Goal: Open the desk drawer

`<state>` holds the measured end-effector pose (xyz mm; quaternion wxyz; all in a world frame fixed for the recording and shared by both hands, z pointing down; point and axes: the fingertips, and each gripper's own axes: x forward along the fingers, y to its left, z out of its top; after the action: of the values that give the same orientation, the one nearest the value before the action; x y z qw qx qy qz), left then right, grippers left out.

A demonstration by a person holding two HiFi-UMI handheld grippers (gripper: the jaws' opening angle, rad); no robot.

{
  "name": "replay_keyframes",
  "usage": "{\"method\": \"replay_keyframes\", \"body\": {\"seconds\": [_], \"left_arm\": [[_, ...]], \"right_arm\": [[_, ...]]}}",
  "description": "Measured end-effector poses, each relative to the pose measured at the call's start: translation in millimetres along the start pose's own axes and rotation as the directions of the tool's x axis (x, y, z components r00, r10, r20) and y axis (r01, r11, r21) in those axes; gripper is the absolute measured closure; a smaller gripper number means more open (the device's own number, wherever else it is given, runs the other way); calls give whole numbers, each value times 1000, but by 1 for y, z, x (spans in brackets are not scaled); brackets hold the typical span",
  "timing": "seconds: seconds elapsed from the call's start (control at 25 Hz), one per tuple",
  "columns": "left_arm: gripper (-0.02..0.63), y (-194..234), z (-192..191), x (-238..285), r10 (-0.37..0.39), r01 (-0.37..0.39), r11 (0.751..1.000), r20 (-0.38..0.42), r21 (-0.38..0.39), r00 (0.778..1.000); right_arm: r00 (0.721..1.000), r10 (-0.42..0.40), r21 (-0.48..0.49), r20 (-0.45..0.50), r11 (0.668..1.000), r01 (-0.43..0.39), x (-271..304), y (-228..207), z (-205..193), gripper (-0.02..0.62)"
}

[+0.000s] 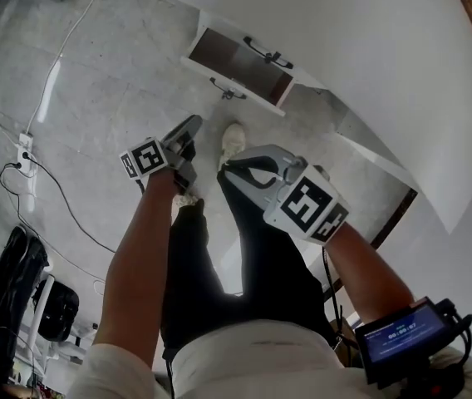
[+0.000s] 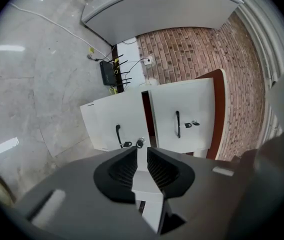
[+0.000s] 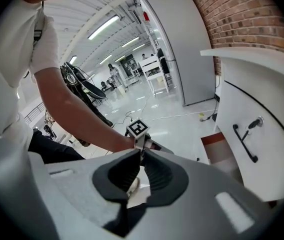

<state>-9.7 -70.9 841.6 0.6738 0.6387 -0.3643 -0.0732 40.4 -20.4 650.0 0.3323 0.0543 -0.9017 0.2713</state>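
A white drawer cabinet (image 1: 244,65) stands under the white desk (image 1: 369,65). One drawer is pulled out and shows a brown inside (image 1: 240,56); its front carries a black handle (image 1: 228,90). A second handle (image 1: 267,54) sits on the front behind it. In the left gripper view the pulled-out front (image 2: 112,124) has a handle (image 2: 117,135) and a key (image 2: 140,142). My left gripper (image 1: 188,144) (image 2: 142,151) hangs short of the cabinet, open, with nothing between its jaws. My right gripper (image 1: 226,166) (image 3: 141,153) is beside it, shut and empty, away from the drawers.
The person's legs and a white shoe (image 1: 233,142) are below both grippers. Cables and a power strip (image 1: 25,150) lie on the grey floor at left, near a black bag (image 1: 12,281). A brick wall (image 2: 192,49) and a router (image 2: 107,73) stand behind the cabinet.
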Motion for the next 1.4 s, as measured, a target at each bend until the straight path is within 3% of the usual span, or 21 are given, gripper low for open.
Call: {"method": "replay_keyframes", "body": {"seconds": [0.08, 0.2, 0.48, 0.72, 1.08, 1.4], "left_arm": [[554, 72, 53, 14, 77, -77, 997, 28, -5, 997], [600, 89, 85, 18, 107, -107, 994, 30, 16, 994], [603, -9, 79, -39, 80, -81, 994, 7, 68, 997], [603, -93, 77, -78, 56, -51, 977, -15, 206, 998], [603, -187, 39, -116, -2, 16, 969, -59, 246, 998], [603, -252, 25, -155, 44, -8, 942, -100, 335, 994]], "right_arm": [[996, 92, 0, 14, 996, -92, 70, -70, -2, 569], [991, 132, 8, 26, 991, -132, 100, -105, 4, 572], [993, 116, -36, 24, 993, -115, 67, -63, 38, 574], [992, 104, -64, 75, 993, -99, 47, -24, 73, 575], [991, 81, -87, 111, 994, -71, 18, 24, 90, 575], [984, 79, -131, 162, 990, -58, -13, 65, 122, 575]]}}
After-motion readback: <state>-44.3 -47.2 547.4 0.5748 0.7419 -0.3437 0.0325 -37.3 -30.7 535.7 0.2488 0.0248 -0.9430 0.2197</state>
